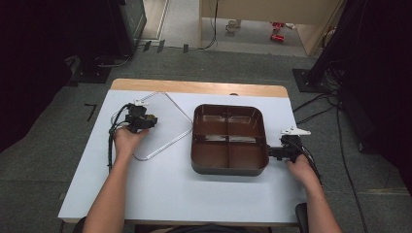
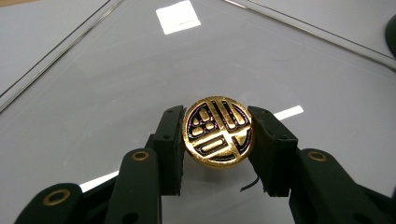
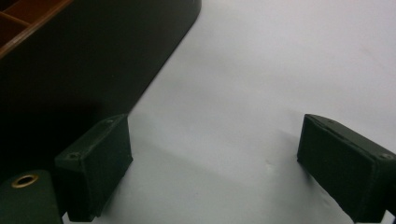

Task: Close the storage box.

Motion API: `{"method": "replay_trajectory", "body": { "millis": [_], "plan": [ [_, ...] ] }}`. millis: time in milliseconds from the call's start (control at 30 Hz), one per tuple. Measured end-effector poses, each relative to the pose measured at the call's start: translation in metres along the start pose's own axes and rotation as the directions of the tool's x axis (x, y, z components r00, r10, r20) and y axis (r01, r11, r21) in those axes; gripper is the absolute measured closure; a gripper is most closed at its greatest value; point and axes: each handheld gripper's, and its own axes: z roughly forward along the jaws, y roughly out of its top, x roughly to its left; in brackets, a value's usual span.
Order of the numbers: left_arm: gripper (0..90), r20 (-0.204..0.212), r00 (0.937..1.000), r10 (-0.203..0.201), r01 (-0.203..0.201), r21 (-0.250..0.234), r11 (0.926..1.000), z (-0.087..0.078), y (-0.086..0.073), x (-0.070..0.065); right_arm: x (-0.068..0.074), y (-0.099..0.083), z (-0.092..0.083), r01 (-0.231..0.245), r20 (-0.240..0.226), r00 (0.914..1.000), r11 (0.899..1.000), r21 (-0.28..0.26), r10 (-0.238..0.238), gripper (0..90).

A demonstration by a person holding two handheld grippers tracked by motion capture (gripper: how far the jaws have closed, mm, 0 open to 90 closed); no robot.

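A clear flat lid [image 1: 163, 127] with a thin metal rim lies on the white table's left half. At its middle stands a round gold knob [image 2: 217, 131] with a dark pattern. My left gripper [image 2: 216, 140] is shut on this knob, one black pad pressed against each side; from above, the left gripper [image 1: 147, 121] sits over the lid. A brown tray [image 1: 228, 169] with four compartments rests at the table's centre. My right gripper [image 1: 270, 152] stands open by the tray's right wall, and between its jaws there is nothing but bare table [image 3: 219, 140].
The tray's dark outer wall [image 3: 84, 70] rises close to the right gripper's left jaw. The table [image 1: 170, 194] has a wooden strip along its far edge. Dark stands and cables sit on the floor at both sides.
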Motion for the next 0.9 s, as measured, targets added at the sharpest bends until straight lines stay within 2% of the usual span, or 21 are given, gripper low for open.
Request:
{"method": "replay_trajectory", "body": {
  "millis": [200,333,433,600,667,900],
  "plan": [
    [59.4,0.008,0.9999,0.015,-0.015,0.008,0.9999,-0.005,0.001,0.004,0.0,0.0,0.0,-0.001,-0.001,1.0,1.0,0.0,0.001,9.4],
    [59.4,0.031,0.9994,0.014,-0.013,-0.014,0.9998,-0.013,0.002,0.007,0.0,0.0,0.0,0.0,-0.001,1.0,1.0,0.0,0.0,9.4],
    [59.4,0.036,0.9989,0.03,-0.03,-0.009,0.9995,-0.022,0.005,0.009,0.0,0.0,0.0,0.0,-0.001,1.0,1.0,0.0,0.0,9.4],
    [59.4,0.053,0.9985,0.017,-0.016,-0.03,0.9994,-0.039,0.009,0.013,0.0,0.0,0.0,0.0,-0.001,1.0,1.0,0.0,0.0,9.4],
    [59.4,0.058,0.998,0.024,-0.022,-0.037,0.9991,-0.048,0.011,0.014,0.0,0.0,0.0,0.0,-0.001,1.0,1.0,0.0,0.0,9.4],
    [59.4,0.081,0.9959,0.041,-0.034,-0.081,0.9961,-0.075,0.021,0.01,0.0,0.0,0.0,-0.001,-0.001,1.0,1.0,0.001,0.001,9.4]
  ]
}}
